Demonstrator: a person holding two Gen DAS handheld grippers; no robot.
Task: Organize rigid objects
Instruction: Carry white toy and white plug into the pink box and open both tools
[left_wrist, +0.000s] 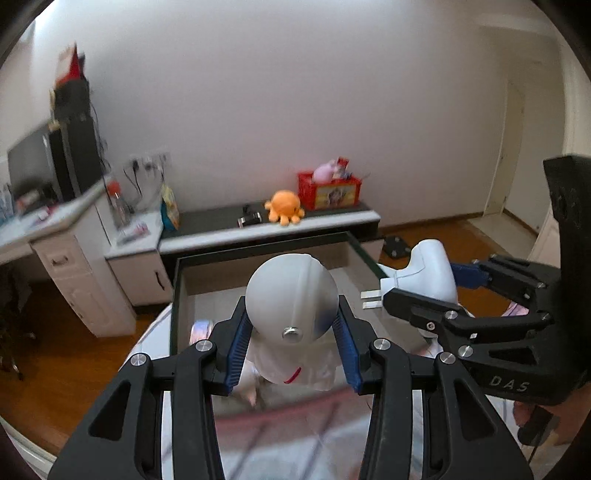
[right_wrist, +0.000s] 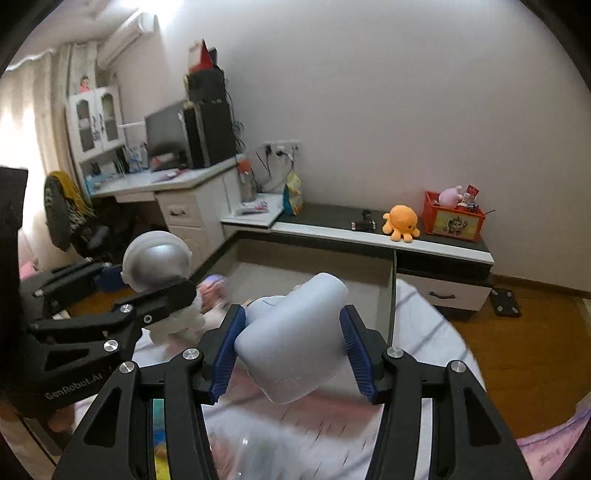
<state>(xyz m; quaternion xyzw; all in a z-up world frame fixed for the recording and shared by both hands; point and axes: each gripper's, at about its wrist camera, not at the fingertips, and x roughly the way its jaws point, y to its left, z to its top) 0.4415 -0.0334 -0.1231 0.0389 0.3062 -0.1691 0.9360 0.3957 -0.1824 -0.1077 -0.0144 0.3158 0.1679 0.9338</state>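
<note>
Left wrist view: your left gripper (left_wrist: 291, 339) clamps its blue-padded fingers (left_wrist: 236, 347) on the round helmet of a white plastic astronaut figure (left_wrist: 291, 295), held above an open drawer (left_wrist: 266, 258). Beside it, your right gripper (left_wrist: 424, 291) carries a white plug-in adapter (left_wrist: 428, 269).

Right wrist view: your right fingers (right_wrist: 354, 350) grip the adapter (right_wrist: 295, 339) by its sides over the drawer (right_wrist: 314, 266); the astronaut (right_wrist: 159, 266) hangs to the left.
</note>
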